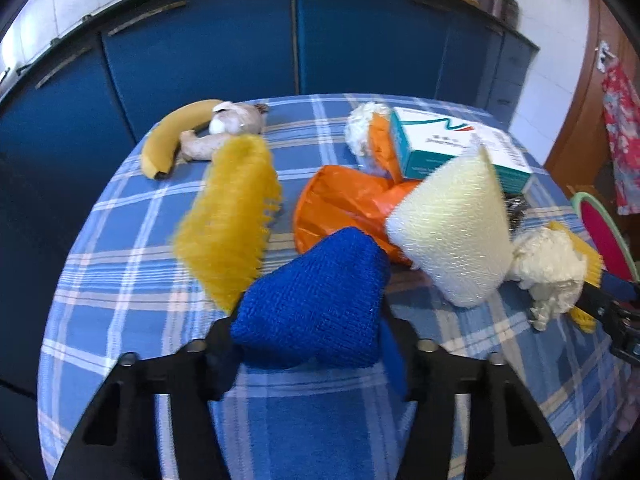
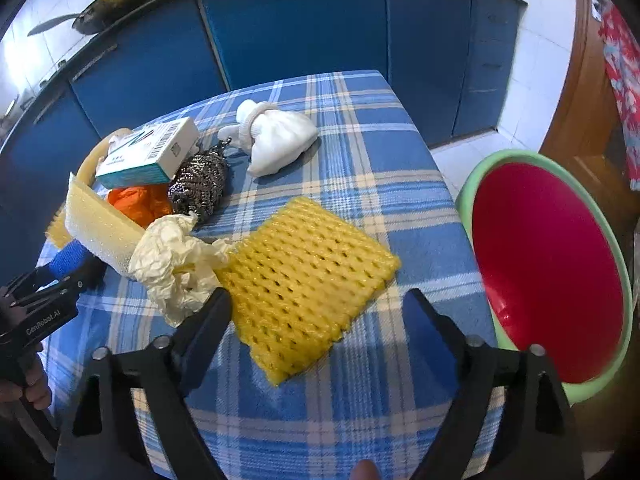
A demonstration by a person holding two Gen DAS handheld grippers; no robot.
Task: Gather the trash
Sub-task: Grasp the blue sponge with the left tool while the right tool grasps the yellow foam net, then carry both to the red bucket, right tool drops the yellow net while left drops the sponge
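My left gripper is shut on a blue knitted cloth and holds it above the checked table; it also shows in the right wrist view. My right gripper is open, its fingers on either side of the near edge of a yellow foam net. A crumpled cream paper lies by its left finger. An orange plastic bag, a cream foam sheet, a teal-white box, another yellow foam net and a banana lie on the table.
A red basin with a green rim stands off the table's right edge. A steel scourer and a white cloth bundle lie farther back. Ginger and garlic sit beside the banana. Blue cabinets stand behind.
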